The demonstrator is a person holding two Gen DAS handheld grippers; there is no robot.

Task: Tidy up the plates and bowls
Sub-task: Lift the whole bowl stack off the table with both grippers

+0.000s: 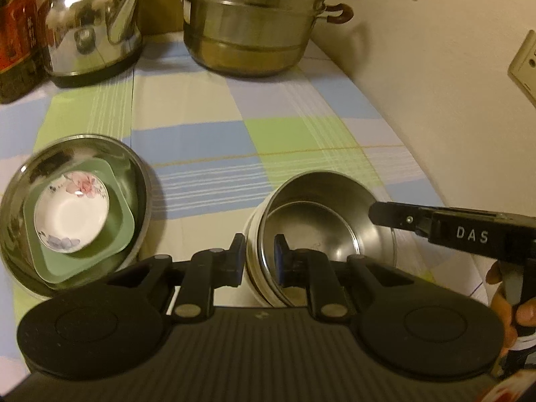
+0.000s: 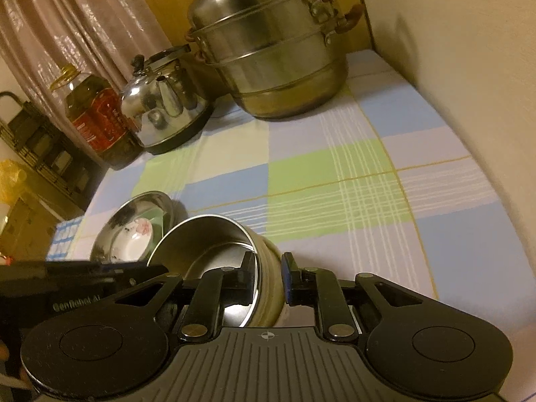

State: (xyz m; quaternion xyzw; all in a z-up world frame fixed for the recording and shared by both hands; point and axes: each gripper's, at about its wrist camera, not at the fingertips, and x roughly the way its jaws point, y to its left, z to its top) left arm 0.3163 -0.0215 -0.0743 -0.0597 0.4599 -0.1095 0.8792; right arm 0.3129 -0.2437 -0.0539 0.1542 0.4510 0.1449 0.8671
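Steamer (image 1: 254, 23) & kettle (image 1: 90, 30) are kept at the back, so the checked surface (image 1: 301, 127) is left free. Plates are nested in a steel basin (image 1: 20, 221), front left. Steel bowl (image 1: 321, 227), front centre, is gripped by its rim: left gripper (image 1: 258, 258) fingers narrow, clamped on; right gripper (image 2: 268, 278) fingers astride the wall, pad contact unclear.

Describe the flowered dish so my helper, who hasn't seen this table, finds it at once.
On the checked tablecloth, find the wide steel basin at its left. Inside lies a green square plate, and on that the flowered dish: the only white, round, pink-blossomed piece.
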